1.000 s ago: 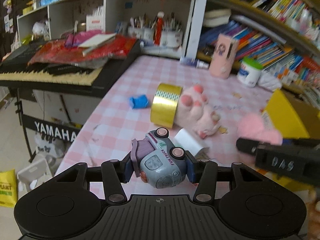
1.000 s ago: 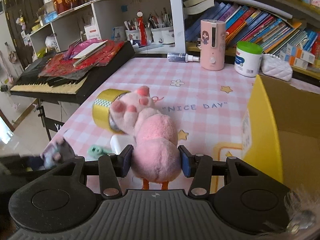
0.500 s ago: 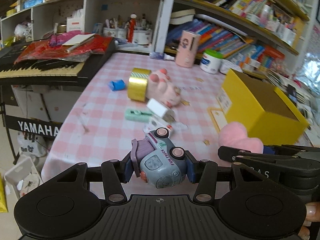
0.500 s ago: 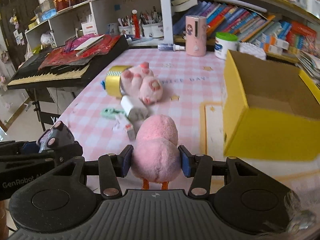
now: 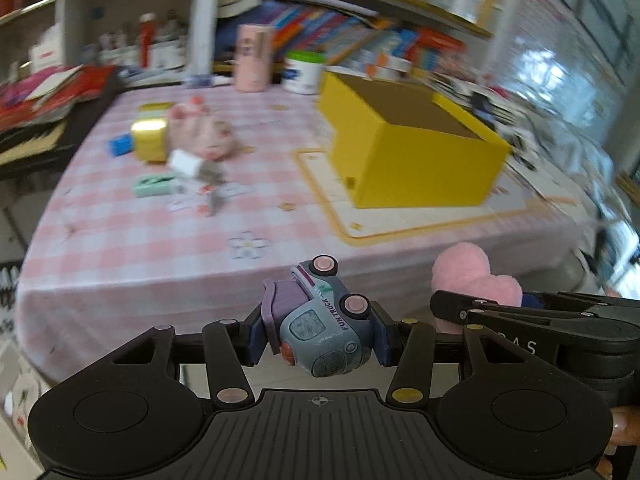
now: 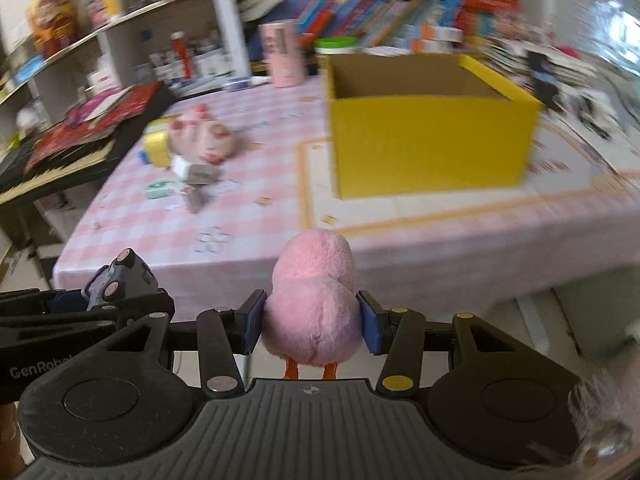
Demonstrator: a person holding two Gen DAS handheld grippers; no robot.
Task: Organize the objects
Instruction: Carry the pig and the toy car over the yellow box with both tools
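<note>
My left gripper (image 5: 319,334) is shut on a grey-and-purple toy truck (image 5: 320,320), held in the air off the table's near edge. My right gripper (image 6: 311,322) is shut on a pink plush toy (image 6: 314,304) with orange feet, also off the table's near edge. The plush also shows in the left wrist view (image 5: 472,276), and the truck in the right wrist view (image 6: 120,278). An open yellow box (image 6: 428,128) stands on a mat on the pink checked table (image 6: 248,216); its inside looks empty as far as I can see. Both views are blurred.
On the table's far left lie a pink plush pig (image 5: 200,134), a gold tape roll (image 5: 150,140), a blue block (image 5: 120,145), a green item (image 5: 154,186) and small white packets. A keyboard (image 6: 52,160) stands at the left. Shelves with books and jars stand behind.
Both grippers have pulled back from the table and swung right, each still holding its toy. The yellow box now sits nearer the middle of both views.
</note>
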